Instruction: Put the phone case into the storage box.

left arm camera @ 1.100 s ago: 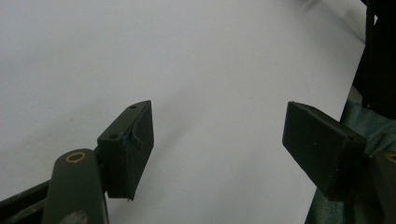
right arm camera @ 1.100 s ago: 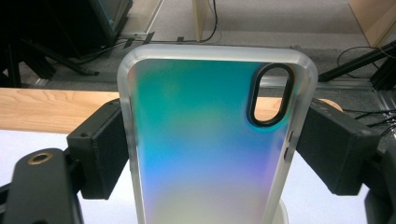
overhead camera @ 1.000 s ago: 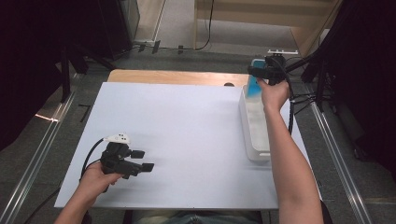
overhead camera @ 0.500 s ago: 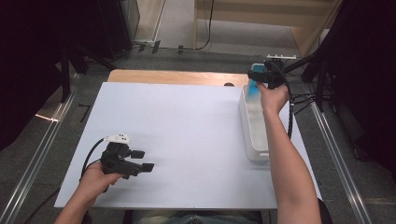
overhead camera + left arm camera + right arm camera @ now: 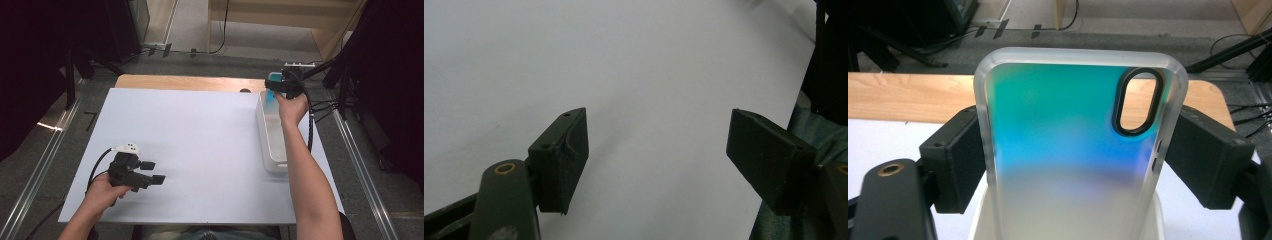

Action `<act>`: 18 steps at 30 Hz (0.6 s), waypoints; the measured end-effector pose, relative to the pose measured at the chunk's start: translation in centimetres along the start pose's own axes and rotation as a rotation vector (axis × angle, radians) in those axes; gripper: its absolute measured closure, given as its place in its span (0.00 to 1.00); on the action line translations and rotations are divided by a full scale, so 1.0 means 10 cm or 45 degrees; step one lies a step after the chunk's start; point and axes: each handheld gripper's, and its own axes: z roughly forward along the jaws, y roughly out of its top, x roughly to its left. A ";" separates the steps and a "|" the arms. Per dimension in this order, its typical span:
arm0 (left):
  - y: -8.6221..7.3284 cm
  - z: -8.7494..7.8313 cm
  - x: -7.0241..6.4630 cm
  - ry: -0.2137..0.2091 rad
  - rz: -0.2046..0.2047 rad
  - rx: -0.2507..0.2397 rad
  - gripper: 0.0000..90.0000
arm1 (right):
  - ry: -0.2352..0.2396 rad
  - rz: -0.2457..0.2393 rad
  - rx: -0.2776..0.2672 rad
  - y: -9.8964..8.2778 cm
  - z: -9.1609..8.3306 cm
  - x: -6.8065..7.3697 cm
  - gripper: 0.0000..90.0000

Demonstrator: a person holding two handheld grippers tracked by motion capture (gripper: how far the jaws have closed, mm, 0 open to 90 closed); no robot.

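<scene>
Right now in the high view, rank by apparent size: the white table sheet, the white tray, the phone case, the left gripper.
1. White table sheet, by far the largest.
2. White tray.
3. Left gripper.
4. Phone case, partly hidden by the right gripper holding it, so ranks three and four are unsure.

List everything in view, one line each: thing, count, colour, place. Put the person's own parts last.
Phone case: one, frosted clear shading green to blue, upright over the tray's far end, clamped by its side edges.
Tray: one, white, long, along the board's right edge.
Board: one, white, covering most of the table.
Table: one, light wood, a strip showing beyond the board.
Power strip: one, white, on the floor beyond the table.
Right claw: one, black, shut on the phone case.
Left claw: one, black, open over the board's near left.
Forearms: two, bare, entering from the bottom.
</scene>
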 end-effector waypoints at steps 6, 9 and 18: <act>0.00 0.00 0.00 -0.002 0.001 -0.001 0.27 | 0.007 -0.001 0.018 -0.04 0.02 0.01 0.16; 0.00 0.00 0.00 0.000 0.002 -0.002 0.27 | 0.008 -0.001 0.020 -0.06 0.03 0.01 0.16; 0.00 0.00 -0.01 0.005 0.002 -0.004 0.27 | 0.001 -0.006 0.035 -0.12 0.05 -0.01 0.16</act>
